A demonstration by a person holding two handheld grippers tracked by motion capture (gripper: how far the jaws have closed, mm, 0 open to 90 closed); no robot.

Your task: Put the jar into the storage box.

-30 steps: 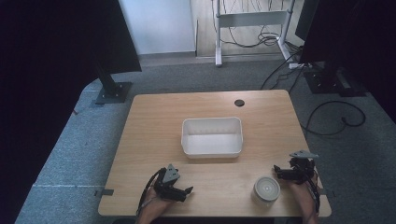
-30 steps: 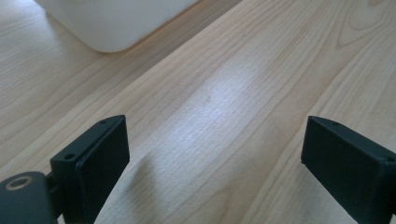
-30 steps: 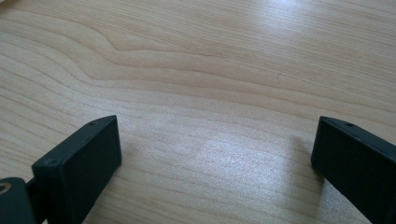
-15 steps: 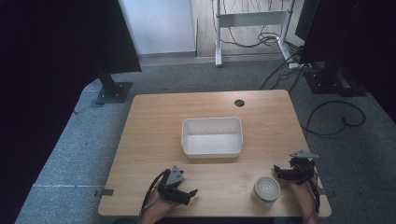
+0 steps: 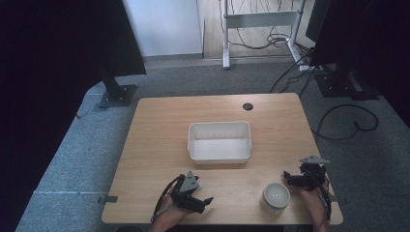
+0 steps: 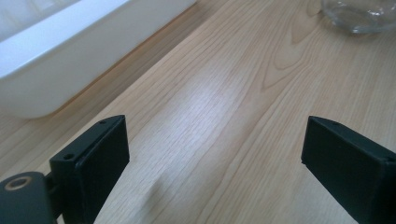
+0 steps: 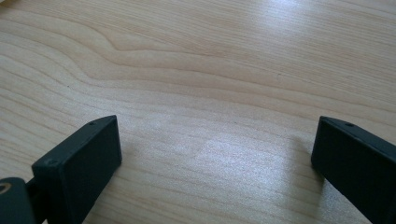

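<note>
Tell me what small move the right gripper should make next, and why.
Probably swing the right gripper toward the round glass container beside it. Its jaws stand wide open over bare wooden table, holding nothing, and the container sits just in front of the hand, apart from the white bin. The left gripper is open too.

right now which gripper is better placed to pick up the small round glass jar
Right. The right gripper sits open just beside the small round glass jar, while the left gripper, also open, is farther off across the wooden table.
</note>
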